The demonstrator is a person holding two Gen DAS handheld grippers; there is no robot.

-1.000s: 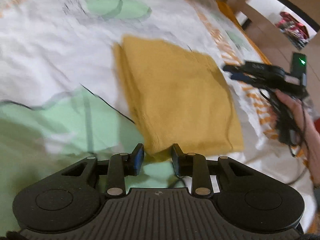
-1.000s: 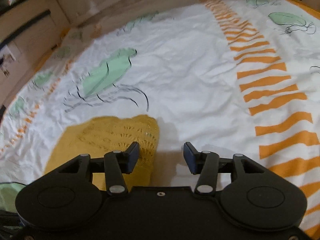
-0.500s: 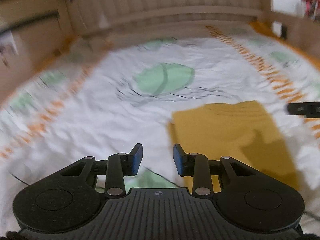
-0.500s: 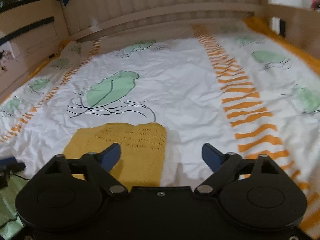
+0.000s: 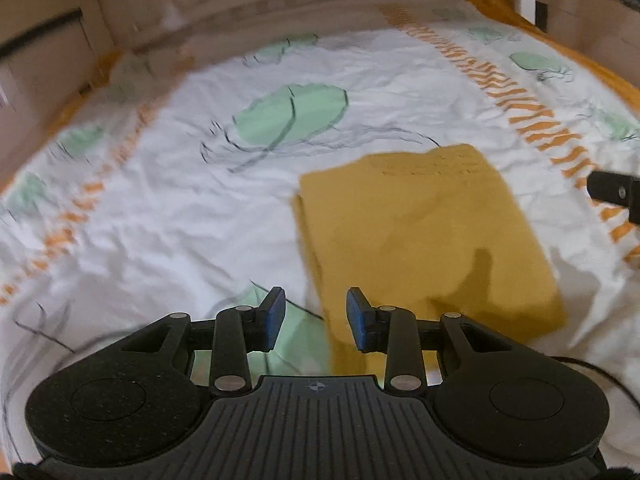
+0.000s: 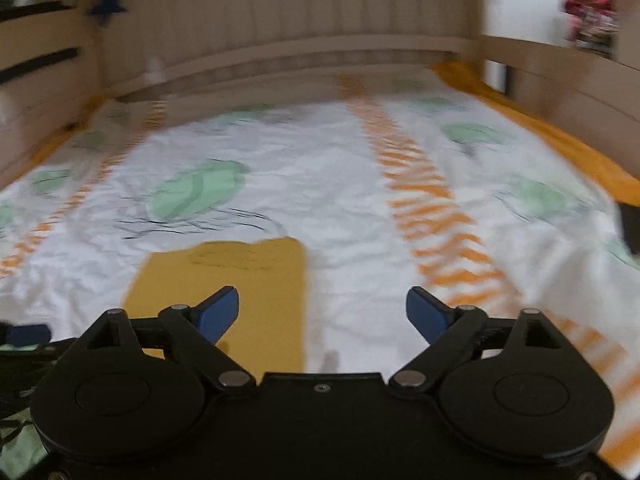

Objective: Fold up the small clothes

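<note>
Folded mustard knit garment (image 5: 424,240) lay flat on the bed sheet (image 5: 180,208); both grippers were clear of it.

Left gripper (image 5: 316,318) hovered over the garment's near-left corner, jaws partly apart with nothing between them. Right gripper (image 6: 322,312) stood off the garment's right edge; its jaws had just been opening and stood wide, empty, with the left pad over the cloth and the right pad over bare sheet. Garment (image 6: 236,288) edges looked straight, the left side showing stacked layers. Open printed sheet lay on all sides of it. Wooden bed rails (image 6: 280,46) bounded the far end and both sides. Both views were motion-blurred.
</note>
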